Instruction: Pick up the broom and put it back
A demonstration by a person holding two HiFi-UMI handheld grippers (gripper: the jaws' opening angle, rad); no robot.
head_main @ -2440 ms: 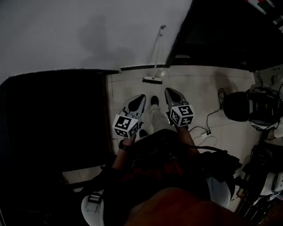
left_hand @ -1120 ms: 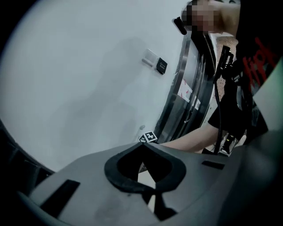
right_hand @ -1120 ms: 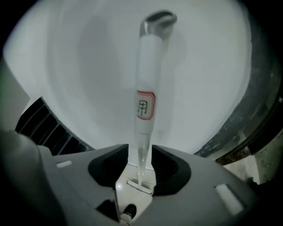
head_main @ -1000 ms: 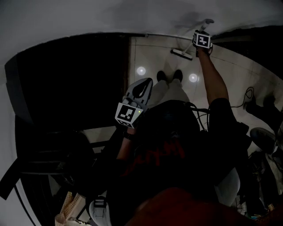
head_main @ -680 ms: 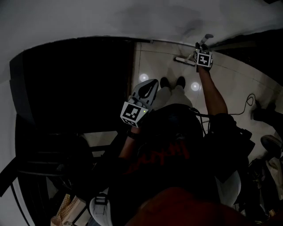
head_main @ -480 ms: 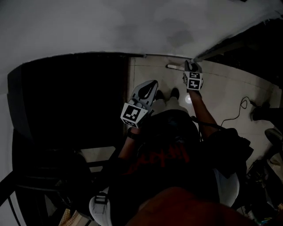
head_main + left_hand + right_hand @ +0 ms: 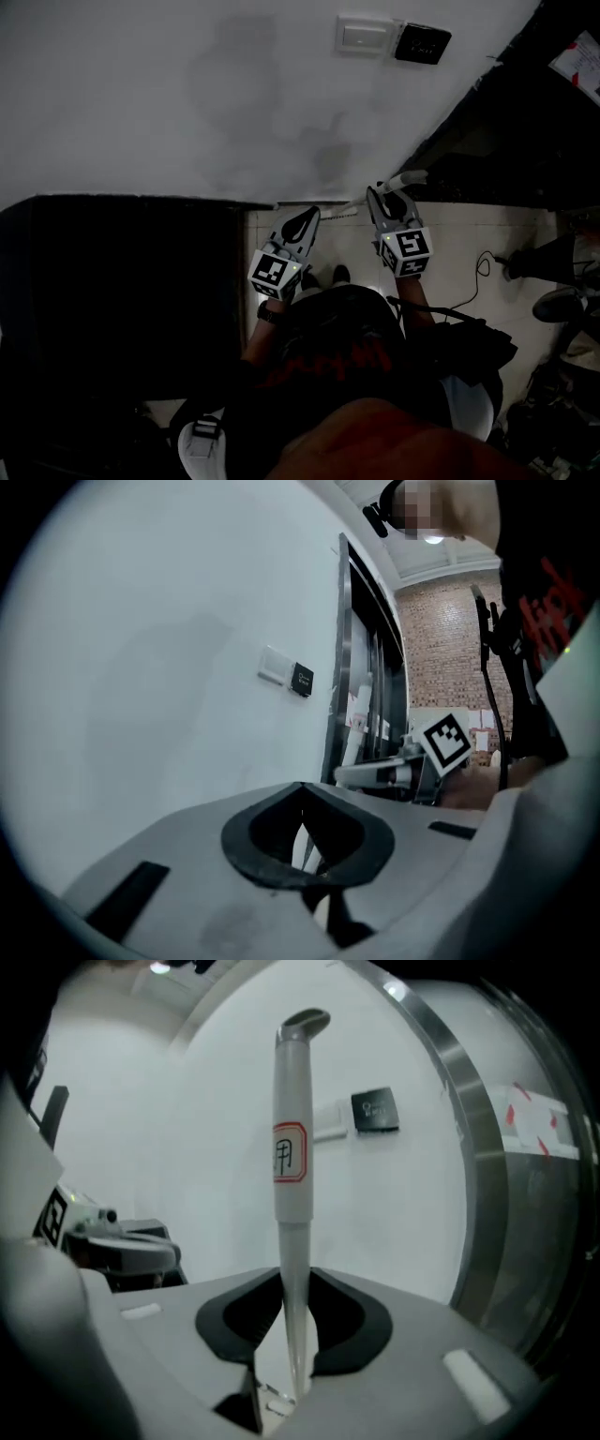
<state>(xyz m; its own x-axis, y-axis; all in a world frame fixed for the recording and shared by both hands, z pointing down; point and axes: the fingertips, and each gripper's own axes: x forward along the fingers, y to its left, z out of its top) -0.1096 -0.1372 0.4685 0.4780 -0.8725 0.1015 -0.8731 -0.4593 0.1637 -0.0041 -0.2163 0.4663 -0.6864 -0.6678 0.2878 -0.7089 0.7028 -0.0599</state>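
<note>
The broom is a white stick with a grey end cap and a red-framed label (image 7: 290,1162). It stands upright between the jaws of my right gripper (image 7: 294,1330), which is shut on the thin shaft just below the thick grip. In the head view the handle's top (image 7: 410,176) pokes out past the right gripper (image 7: 382,199), close to the white wall. My left gripper (image 7: 302,223) hangs beside it on the left, shut and empty. From the left gripper (image 7: 300,789) view, the right gripper's marker cube (image 7: 446,742) and the broom's grip (image 7: 352,750) show ahead at right.
A white switch plate (image 7: 365,35) and a dark panel (image 7: 422,43) sit on the wall above. A dark glass door with a metal frame (image 7: 469,1176) stands at right. A black cabinet (image 7: 122,281) fills the left. A cable (image 7: 480,267) lies on the tiled floor.
My right gripper has come up from low near the floor and back toward me, carrying the broom. The left gripper has risen a little. The head view has tipped up toward the wall.
</note>
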